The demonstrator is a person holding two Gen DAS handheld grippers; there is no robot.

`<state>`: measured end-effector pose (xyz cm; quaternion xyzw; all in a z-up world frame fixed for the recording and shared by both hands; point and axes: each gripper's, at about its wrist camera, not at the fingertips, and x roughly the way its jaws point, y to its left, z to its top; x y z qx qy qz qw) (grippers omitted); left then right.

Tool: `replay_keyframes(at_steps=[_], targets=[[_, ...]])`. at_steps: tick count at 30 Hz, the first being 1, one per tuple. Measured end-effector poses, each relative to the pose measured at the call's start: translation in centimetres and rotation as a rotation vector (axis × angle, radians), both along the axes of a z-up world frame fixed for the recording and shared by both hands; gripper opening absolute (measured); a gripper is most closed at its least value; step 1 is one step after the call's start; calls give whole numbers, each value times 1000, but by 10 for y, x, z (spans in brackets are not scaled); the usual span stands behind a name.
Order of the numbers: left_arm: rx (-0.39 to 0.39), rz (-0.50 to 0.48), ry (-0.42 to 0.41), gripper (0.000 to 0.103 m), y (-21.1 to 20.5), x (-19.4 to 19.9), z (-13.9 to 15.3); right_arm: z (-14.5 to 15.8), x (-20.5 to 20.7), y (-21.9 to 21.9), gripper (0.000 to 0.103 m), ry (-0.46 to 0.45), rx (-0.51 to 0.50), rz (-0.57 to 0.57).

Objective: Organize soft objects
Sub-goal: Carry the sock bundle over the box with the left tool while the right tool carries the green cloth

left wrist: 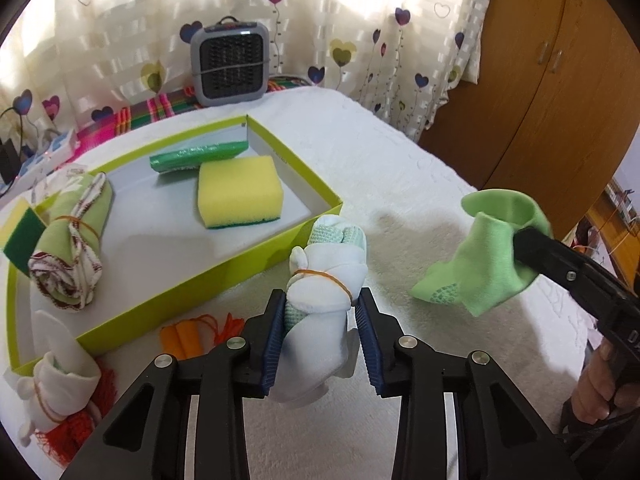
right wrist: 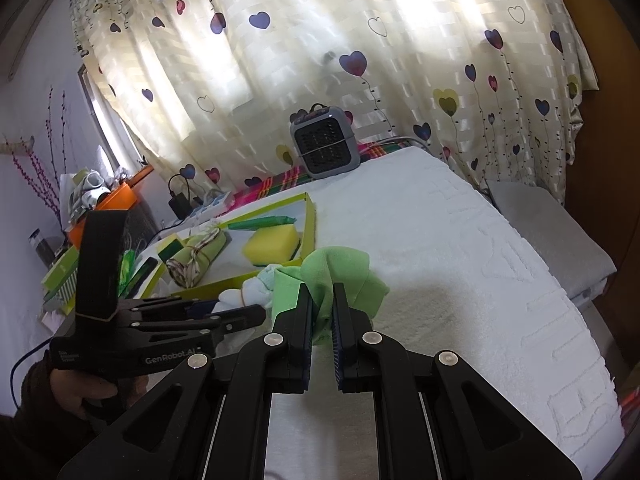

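The left gripper point(left wrist: 322, 320) has its two blue ribbed pads pressed against the sides of a rolled white sock bundle point(left wrist: 320, 280), which is bound with an orange rubber band and shows a pale green knit patch at its top and at the left pad. Just ahead of this gripper and to its left lies the lime-green shallow box point(left wrist: 224, 268), its near wall close behind the bundle. Inside the box sit a yellow sponge with a green scouring base point(left wrist: 239, 195), a flat green pad point(left wrist: 199, 156) behind it near the far wall, and a rolled green-and-white cloth tied with a band point(left wrist: 72, 240) towards the left end. Beside the left finger, outside the box, lie an orange stringy item point(left wrist: 200, 330) and a second white sock bundle point(left wrist: 56, 384) on red netting. The right gripper point(right wrist: 322, 312) is clamped on a light green sock point(right wrist: 340, 276), which hangs crumpled from its tips above the white bedspread point(right wrist: 460, 260). Far ahead of both tools a small grey heater point(left wrist: 230, 64) stands in front of the heart-patterned curtain point(right wrist: 320, 40).
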<state>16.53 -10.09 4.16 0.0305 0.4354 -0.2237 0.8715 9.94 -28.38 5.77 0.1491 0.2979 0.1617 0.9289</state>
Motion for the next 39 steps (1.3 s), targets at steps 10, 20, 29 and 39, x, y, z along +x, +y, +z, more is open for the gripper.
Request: replay_keyframes(at_steps=[10, 20, 29, 39], targets=[[-48, 39, -34, 33, 20, -12, 23, 16, 0, 13, 9, -38, -22, 20], [-64, 110, -70, 33, 47, -10, 41, 27, 10, 29, 9, -61, -25, 56], [-69, 160, -89, 33, 67, -3, 52, 37, 23, 44, 9, -81, -46, 89], [-73, 210, -97, 33, 85, 8, 54, 43, 41, 57, 9, -89, -60, 116]])
